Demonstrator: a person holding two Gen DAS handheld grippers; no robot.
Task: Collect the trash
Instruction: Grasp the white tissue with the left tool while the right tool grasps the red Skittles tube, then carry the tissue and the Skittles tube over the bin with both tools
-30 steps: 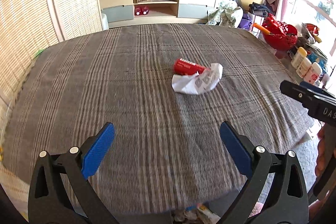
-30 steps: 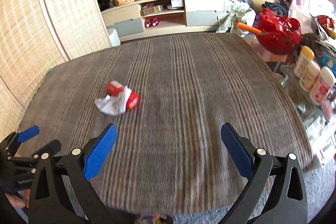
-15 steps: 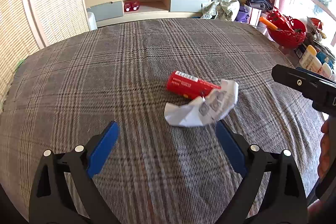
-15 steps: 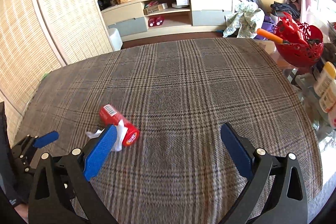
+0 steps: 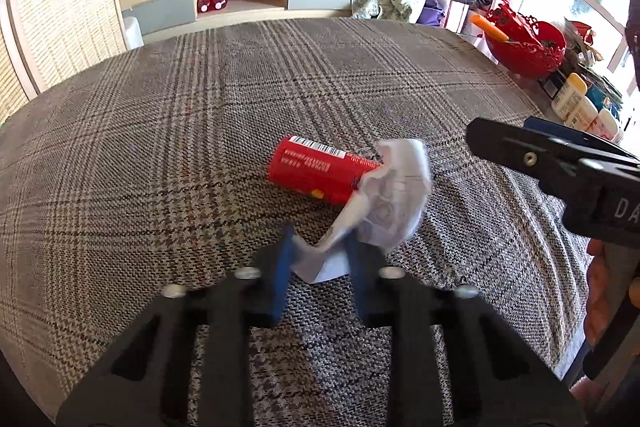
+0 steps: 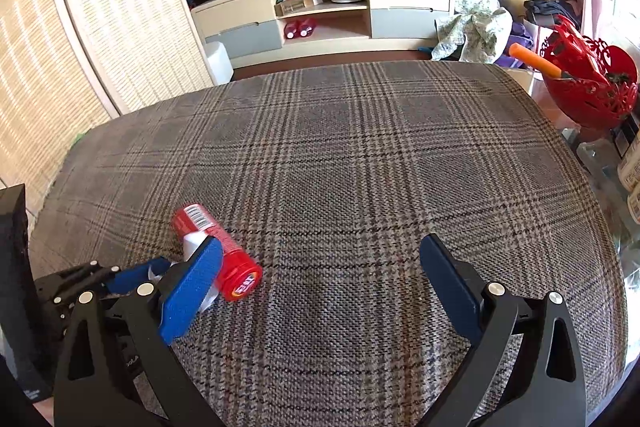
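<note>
Now our left tool point(image 5: 318, 259) has just been closing, and it pinches the crumpled paper point(image 5: 384, 203) on the plaid table point(image 5: 160, 147). The red can point(image 5: 316, 173) lies touching the paper. Our right tool point(image 6: 320, 279) is wide open nearby, holding nothing. Next we can lift the paper.

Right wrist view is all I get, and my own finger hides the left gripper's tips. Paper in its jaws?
Observer: Yes. The left gripper has just been closing its jaws on the near corner of the crumpled paper.
Operator: Can caught too?
Observer: No. The red can lies beyond the fingertips, outside the jaws.
Operator: Paper clear of it?
Observer: No. The paper's bulk rests against one end of the can.
</note>
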